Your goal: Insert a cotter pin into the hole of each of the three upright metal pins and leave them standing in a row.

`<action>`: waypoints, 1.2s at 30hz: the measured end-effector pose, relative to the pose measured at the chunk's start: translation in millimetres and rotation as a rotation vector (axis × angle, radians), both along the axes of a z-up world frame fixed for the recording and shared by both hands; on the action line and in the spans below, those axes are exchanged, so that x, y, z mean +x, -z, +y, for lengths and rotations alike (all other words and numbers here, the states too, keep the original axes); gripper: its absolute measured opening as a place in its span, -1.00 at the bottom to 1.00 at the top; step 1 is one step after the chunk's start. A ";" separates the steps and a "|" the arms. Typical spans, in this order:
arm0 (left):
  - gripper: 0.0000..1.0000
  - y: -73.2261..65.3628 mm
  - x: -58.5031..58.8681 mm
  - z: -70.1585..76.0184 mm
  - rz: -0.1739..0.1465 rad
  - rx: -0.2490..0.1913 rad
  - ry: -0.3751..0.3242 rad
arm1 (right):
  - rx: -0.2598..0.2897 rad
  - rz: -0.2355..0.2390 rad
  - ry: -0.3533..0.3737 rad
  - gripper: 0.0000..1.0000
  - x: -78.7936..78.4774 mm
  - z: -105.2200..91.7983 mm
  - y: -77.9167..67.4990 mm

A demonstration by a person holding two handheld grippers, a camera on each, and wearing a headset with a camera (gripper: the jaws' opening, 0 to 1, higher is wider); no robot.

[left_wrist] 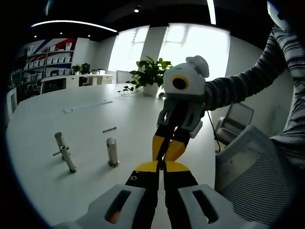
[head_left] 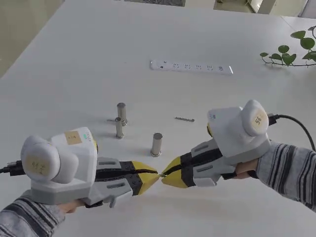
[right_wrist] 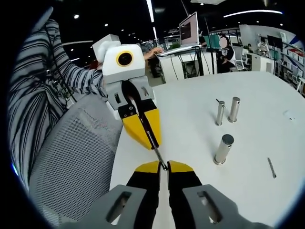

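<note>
The left tongs (head_left: 155, 177) and right tongs (head_left: 166, 176) meet tip to tip low over the surface (head_left: 74, 64). Both are closed on one held cotter pin (right_wrist: 155, 147), which bridges them. I judge this a hand-over or re-grip, so that one side ends up with the pin pointing out freely for threading. The upright metal pins stand just beyond: the bare near pin (head_left: 157, 144) at twelve o'clock from the tips, the fitted pin (head_left: 119, 127) and the apparently bare far pin (head_left: 121, 112) at eleven, close together. A loose cotter pin (head_left: 184, 119) lies at one o'clock, presumably waiting its turn. The right gripper view shows the held pin's whole thin length running out of the left tongs, a mere glint in the head view. The left gripper view shows the crosspiece (left_wrist: 59, 152) through the fitted pin plainly.
</note>
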State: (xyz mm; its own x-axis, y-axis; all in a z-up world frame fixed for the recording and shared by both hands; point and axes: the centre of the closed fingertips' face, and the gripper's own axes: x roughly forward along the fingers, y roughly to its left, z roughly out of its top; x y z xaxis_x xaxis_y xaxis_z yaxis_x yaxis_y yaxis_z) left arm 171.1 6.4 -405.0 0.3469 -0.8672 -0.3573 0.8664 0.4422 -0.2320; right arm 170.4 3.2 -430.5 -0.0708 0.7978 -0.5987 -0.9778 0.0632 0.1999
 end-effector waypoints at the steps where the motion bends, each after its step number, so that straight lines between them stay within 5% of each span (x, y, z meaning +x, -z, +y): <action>1: -1.00 0.2 -0.1 0.2 0.000 0.001 -0.002 | -0.006 -0.015 -0.015 -1.00 -0.7 -0.2 -0.7; 16: -0.90 2.2 10.8 2.4 -0.045 0.027 -0.045 | -0.089 -0.249 -0.148 -1.00 6.0 -2.2 -2.0; 25: -0.53 7.8 27.9 6.4 -0.076 0.055 -0.121 | -0.093 -0.281 -0.102 -1.00 23.2 -8.0 -4.2; 32: -0.44 13.5 44.3 12.4 -0.122 0.099 -0.200 | -0.111 -0.302 -0.046 -1.00 42.5 -18.5 -3.0; 36: -0.43 19.5 52.6 13.9 -0.110 0.103 -0.255 | -0.119 -0.308 -0.019 -1.00 52.0 -22.6 -2.4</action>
State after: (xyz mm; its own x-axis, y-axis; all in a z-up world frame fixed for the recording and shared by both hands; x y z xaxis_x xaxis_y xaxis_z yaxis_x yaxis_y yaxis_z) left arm 223.7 20.3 -424.5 0.5905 -0.7082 -0.3870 0.7418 0.6652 -0.0854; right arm 222.4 -19.4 -428.0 0.1135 0.7210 -0.6836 -0.9924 0.0491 -0.1130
